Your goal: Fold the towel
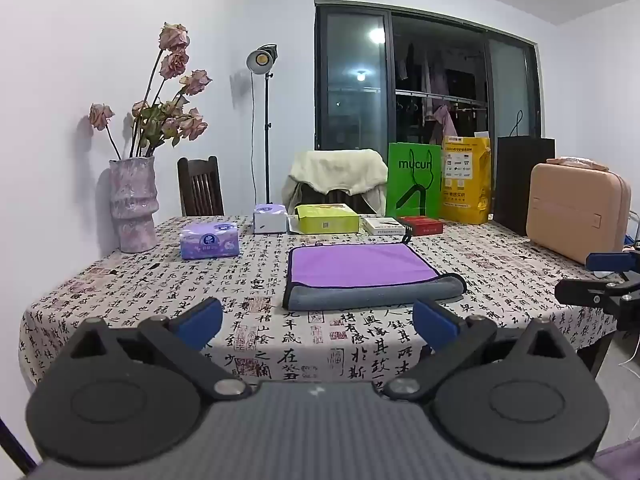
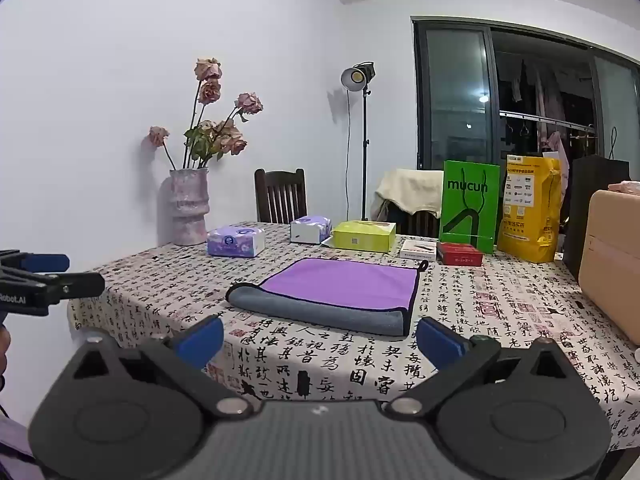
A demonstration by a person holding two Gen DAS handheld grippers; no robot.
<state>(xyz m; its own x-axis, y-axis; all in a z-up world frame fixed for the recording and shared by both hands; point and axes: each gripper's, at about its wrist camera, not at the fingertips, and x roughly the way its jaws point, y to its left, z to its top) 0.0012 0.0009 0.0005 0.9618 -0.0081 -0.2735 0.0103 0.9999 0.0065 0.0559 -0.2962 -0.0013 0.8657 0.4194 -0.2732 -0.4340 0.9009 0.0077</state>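
A purple towel with a grey underside lies folded on the calligraphy-print tablecloth; its grey rolled fold faces the near edge. It also shows in the right wrist view. My left gripper is open and empty, held back from the table's near edge, in front of the towel. My right gripper is open and empty, also short of the towel. The right gripper shows at the right edge of the left wrist view; the left gripper shows at the left edge of the right wrist view.
A vase of dried roses stands at the far left. Tissue packs, a yellow-green box, small boxes, a green bag, a yellow bag and a peach case line the back and right. Chairs and a lamp stand behind.
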